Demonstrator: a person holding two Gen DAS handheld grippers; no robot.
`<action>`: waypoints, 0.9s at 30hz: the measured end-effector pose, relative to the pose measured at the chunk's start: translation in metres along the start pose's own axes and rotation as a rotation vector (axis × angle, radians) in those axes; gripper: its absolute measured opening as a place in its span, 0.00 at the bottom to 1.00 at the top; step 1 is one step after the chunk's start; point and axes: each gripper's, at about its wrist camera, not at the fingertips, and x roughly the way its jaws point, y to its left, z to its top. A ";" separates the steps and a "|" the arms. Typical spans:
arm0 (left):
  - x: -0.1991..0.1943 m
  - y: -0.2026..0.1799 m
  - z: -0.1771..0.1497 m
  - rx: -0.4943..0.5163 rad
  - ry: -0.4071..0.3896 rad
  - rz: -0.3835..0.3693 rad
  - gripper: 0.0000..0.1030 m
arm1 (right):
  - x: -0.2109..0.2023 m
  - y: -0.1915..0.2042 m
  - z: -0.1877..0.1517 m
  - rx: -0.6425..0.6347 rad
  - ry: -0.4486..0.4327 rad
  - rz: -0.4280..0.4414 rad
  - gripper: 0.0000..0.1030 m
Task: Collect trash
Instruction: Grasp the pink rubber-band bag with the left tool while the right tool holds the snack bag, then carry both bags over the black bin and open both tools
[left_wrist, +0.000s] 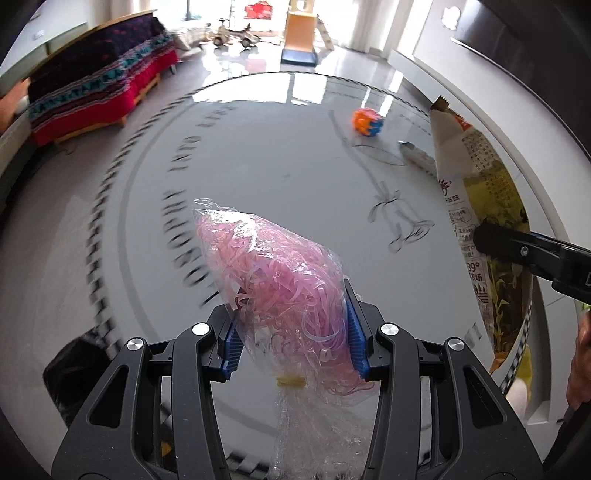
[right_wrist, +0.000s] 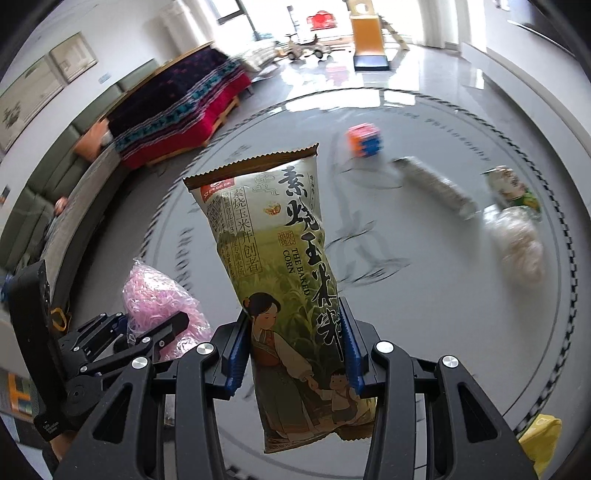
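My left gripper (left_wrist: 293, 341) is shut on a clear plastic bag of pink strips (left_wrist: 273, 273), held above the round glass table (left_wrist: 258, 155). The same bag (right_wrist: 155, 291) and the left gripper (right_wrist: 147, 325) show at lower left in the right wrist view. My right gripper (right_wrist: 293, 345) is shut on a tall baked corn snack packet (right_wrist: 280, 266), upright between the blue pads. That packet (left_wrist: 476, 206) and one right finger (left_wrist: 517, 251) appear at the right edge of the left wrist view.
On the table lie an orange and blue cube toy (right_wrist: 364, 142), a silvery wrapped roll (right_wrist: 434, 186), a green and white packet (right_wrist: 511, 188) and a crumpled clear bag (right_wrist: 521, 247). A yellow item (right_wrist: 541, 439) sits at the table's near right. A covered sofa (right_wrist: 177, 110) stands beyond.
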 end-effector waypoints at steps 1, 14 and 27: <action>-0.006 0.008 -0.008 -0.009 -0.008 0.007 0.45 | 0.000 0.011 -0.006 -0.010 0.006 0.014 0.43; -0.073 0.120 -0.121 -0.167 -0.048 0.170 0.46 | 0.001 0.139 -0.077 -0.187 0.054 0.152 0.43; -0.088 0.242 -0.236 -0.444 -0.008 0.251 0.46 | 0.049 0.269 -0.170 -0.340 0.183 0.281 0.43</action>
